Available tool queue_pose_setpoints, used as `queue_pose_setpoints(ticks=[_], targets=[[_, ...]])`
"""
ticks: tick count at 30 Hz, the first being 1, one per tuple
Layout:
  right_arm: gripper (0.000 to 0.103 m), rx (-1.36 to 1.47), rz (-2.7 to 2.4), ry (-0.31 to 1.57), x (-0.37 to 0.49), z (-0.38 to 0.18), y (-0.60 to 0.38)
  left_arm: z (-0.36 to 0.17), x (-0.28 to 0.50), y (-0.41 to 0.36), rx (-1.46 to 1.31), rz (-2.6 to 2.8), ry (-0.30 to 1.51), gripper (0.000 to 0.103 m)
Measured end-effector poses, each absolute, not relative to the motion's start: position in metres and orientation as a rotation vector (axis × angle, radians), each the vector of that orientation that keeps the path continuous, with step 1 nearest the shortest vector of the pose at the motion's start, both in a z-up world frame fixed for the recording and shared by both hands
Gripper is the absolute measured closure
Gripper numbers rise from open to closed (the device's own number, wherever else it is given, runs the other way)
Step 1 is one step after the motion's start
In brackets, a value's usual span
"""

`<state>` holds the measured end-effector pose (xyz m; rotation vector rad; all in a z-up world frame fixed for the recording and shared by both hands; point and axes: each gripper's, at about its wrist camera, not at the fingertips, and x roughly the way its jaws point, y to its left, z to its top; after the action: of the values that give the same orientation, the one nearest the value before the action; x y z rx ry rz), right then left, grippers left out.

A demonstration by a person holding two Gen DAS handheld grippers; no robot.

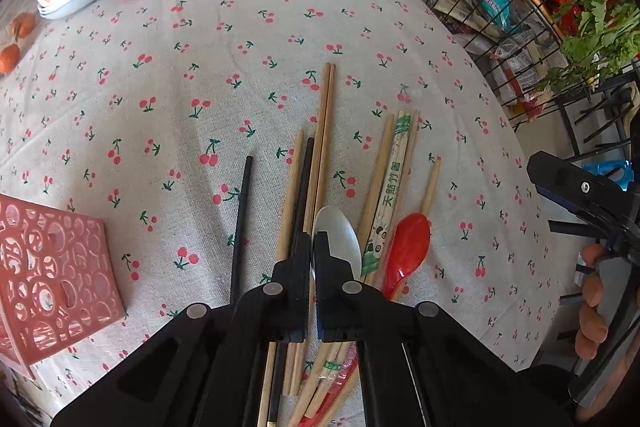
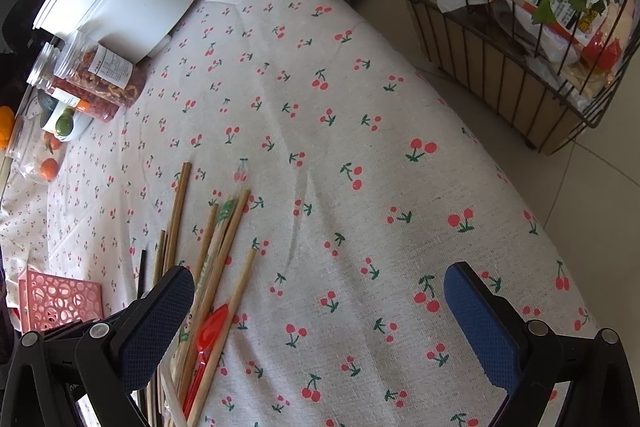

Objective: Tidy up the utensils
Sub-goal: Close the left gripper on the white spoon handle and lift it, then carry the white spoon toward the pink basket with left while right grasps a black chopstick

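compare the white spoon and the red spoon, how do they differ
The white spoon is pale and glossy white; the red spoon is bright red. The white spoon lies right at the shut left gripper, its handle hidden under it; the red spoon lies clear to the side, among bamboo chopsticks. Both rest on the cherry tablecloth.

The left gripper [image 1: 311, 247] points down at the cherry-print tabletop [image 1: 168, 75], its fingers [image 1: 299, 267] closed together with nothing visibly clamped. Just past the fingertips lies a white spoon [image 1: 338, 239]. Right of the fingers sit a wrapped pair of chopsticks [image 1: 390, 187] and a red spoon [image 1: 408, 247]. Ahead and left lie wooden chopsticks [image 1: 323, 131] and a black chopstick [image 1: 242, 223]. A pink perforated basket [image 1: 52, 275] stands far left.
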<state>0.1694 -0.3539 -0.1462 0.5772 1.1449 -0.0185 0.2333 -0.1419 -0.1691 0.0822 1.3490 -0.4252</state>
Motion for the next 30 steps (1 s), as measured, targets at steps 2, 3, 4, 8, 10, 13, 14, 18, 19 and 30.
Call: queue_pose_setpoints(ticks=[2, 3, 4, 8, 10, 13, 14, 18, 19, 30], targets=[[0.001, 0.607, 0.013, 1.150, 0.171, -0.149, -0.353, -0.160, 0.228, -0.141, 0.084, -0.427, 1.310, 0.102], [0.001, 0.620, 0.028, 1.156, 0.172, -0.151, -0.352, -0.154, 0.225, -0.139, 0.085, -0.423, 1.282, 0.102], [0.003, 0.626, 0.043, 1.161, 0.174, -0.152, -0.349, -0.145, 0.220, -0.136, 0.089, -0.419, 1.250, 0.102], [0.018, 0.616, 0.082, 1.177, 0.181, -0.158, -0.334, -0.111, 0.195, -0.123, 0.130, -0.397, 1.100, 0.102], [0.029, 0.601, 0.091, 1.190, 0.185, -0.163, -0.325, -0.096, 0.180, -0.113, 0.131, -0.391, 1.045, 0.102], [0.046, 0.543, 0.080, 1.213, 0.193, -0.172, -0.309, -0.082, 0.160, -0.091, 0.115, -0.381, 0.993, 0.102], [0.049, 0.522, 0.073, 1.222, 0.195, -0.175, -0.304, -0.079, 0.153, -0.082, 0.109, -0.374, 0.980, 0.102], [0.059, 0.382, 0.015, 1.203, 0.195, -0.172, -0.281, -0.072, 0.135, -0.056, 0.083, -0.345, 0.941, 0.102], [0.063, 0.342, -0.003, 1.208, 0.194, -0.172, -0.275, -0.072, 0.131, -0.050, 0.078, -0.337, 0.931, 0.102], [0.099, 0.299, 0.027, 1.177, 0.181, -0.168, -0.269, -0.057, 0.111, -0.008, -0.038, -0.295, 0.839, 0.102]])
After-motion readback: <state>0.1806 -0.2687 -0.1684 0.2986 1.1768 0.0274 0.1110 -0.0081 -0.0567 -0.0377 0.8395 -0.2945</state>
